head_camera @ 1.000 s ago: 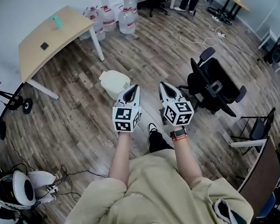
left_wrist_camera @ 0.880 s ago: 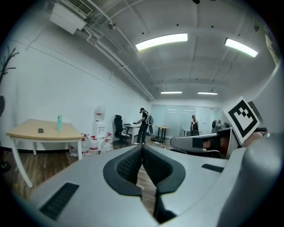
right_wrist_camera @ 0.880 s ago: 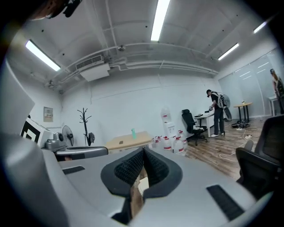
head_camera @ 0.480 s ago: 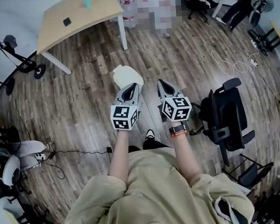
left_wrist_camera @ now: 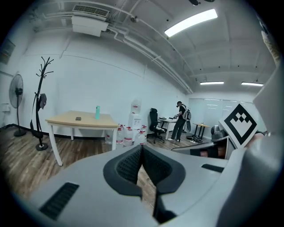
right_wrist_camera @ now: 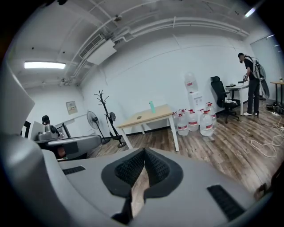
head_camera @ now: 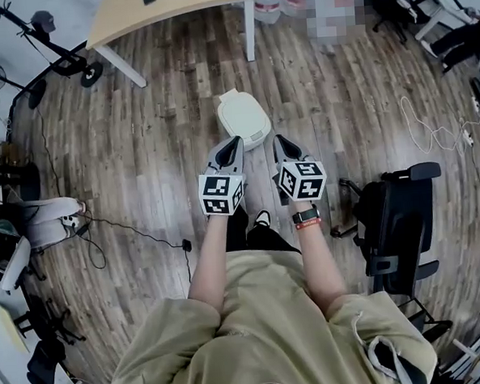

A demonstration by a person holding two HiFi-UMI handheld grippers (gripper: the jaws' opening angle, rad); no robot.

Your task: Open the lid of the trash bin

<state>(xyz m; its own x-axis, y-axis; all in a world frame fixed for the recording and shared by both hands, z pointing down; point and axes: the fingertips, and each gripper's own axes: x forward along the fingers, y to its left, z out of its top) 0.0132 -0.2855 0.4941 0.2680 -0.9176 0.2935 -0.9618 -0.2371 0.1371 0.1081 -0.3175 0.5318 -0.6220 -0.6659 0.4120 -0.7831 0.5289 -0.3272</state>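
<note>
In the head view the white trash bin (head_camera: 244, 118) stands on the wood floor with its lid down, just beyond both grippers. My left gripper (head_camera: 233, 140) is held out with its tip near the bin's near left edge, jaws shut and empty. My right gripper (head_camera: 278, 138) is level with it, just right of the bin, also shut and empty. The left gripper view shows the left gripper (left_wrist_camera: 142, 147) with its jaws pressed together and pointed across the room. The right gripper (right_wrist_camera: 144, 151) is the same in its own view. The bin is out of sight in both gripper views.
A light wooden table (head_camera: 173, 0) stands beyond the bin, with water bottles (right_wrist_camera: 199, 122) beside it. A black office chair (head_camera: 396, 216) is at my right. A cable (head_camera: 137, 231) runs over the floor at left. A person (right_wrist_camera: 252, 84) stands at a far desk.
The bin has come nearer and now lies straight ahead of both grippers. The table has slid to the top edge and the chair to the right. Both grippers stayed shut.
</note>
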